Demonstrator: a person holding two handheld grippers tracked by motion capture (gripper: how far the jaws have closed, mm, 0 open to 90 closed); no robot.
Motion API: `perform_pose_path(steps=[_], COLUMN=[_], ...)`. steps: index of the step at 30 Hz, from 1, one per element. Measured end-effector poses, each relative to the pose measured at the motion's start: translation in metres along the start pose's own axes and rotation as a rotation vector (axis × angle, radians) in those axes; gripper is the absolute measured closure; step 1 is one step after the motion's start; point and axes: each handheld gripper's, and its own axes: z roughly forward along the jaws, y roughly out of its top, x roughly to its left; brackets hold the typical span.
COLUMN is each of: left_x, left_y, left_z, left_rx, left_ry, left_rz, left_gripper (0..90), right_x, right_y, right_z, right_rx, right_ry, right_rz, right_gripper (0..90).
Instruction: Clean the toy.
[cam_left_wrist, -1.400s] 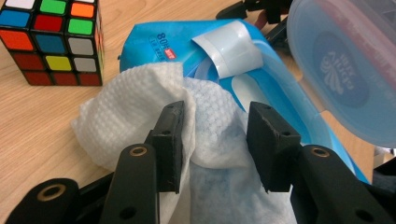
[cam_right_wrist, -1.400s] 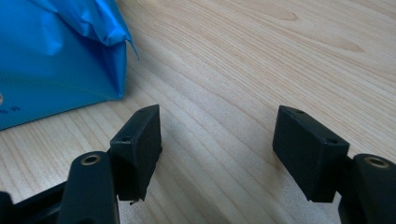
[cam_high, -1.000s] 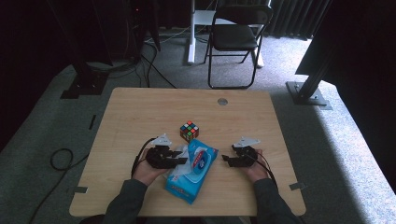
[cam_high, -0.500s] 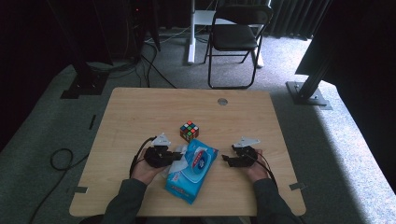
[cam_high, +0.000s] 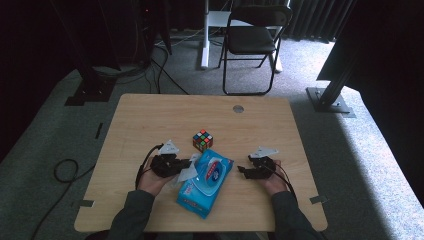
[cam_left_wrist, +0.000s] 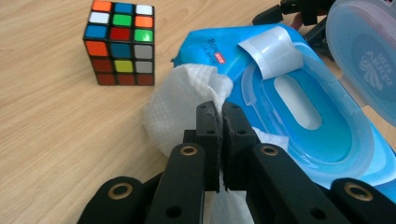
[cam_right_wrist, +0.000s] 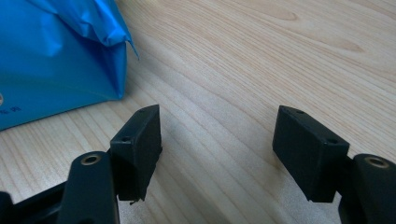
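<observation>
A blue wet-wipe pack (cam_high: 202, 192) lies at the table's near middle with its flip lid (cam_left_wrist: 366, 56) open. A white wipe (cam_left_wrist: 182, 100) sticks out of it toward the left, and my left gripper (cam_left_wrist: 218, 111) is shut on its folded edge, just left of the pack's opening (cam_left_wrist: 299, 100). In the high view the left gripper (cam_high: 187, 164) sits at the pack's left side, with the wipe (cam_high: 187, 173) at its tip. My right gripper (cam_right_wrist: 217, 140) rests open over bare wood to the right of the pack (cam_right_wrist: 51, 56), nothing between its jaws; in the high view the right gripper (cam_high: 243, 172) lies low by the pack's right edge.
A colour cube (cam_high: 202, 140) stands just beyond the pack, close to the wipe in the left gripper view (cam_left_wrist: 119, 42). The wooden table (cam_high: 150, 120) has a round cable hole (cam_high: 238, 108) near its far edge. A chair (cam_high: 252, 37) stands behind the table.
</observation>
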Motion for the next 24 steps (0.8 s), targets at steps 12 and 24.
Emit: perform_pose_path(steps=[12, 24], left_x=[0.008, 0.012], left_y=[0.001, 0.003], left_z=[-0.006, -0.011], left_rx=[-0.023, -0.035], left_ry=[0.042, 0.062], left_rz=[-0.006, -0.007], left_gripper=[87.1, 87.1], right_x=[0.001, 0.001], right_y=[0.0, 0.004], right_z=[0.0, 0.001], right_rx=[0.001, 0.018], right_ry=[-0.002, -0.009], right_rz=[0.003, 0.014], right_gripper=[32.0, 33.0])
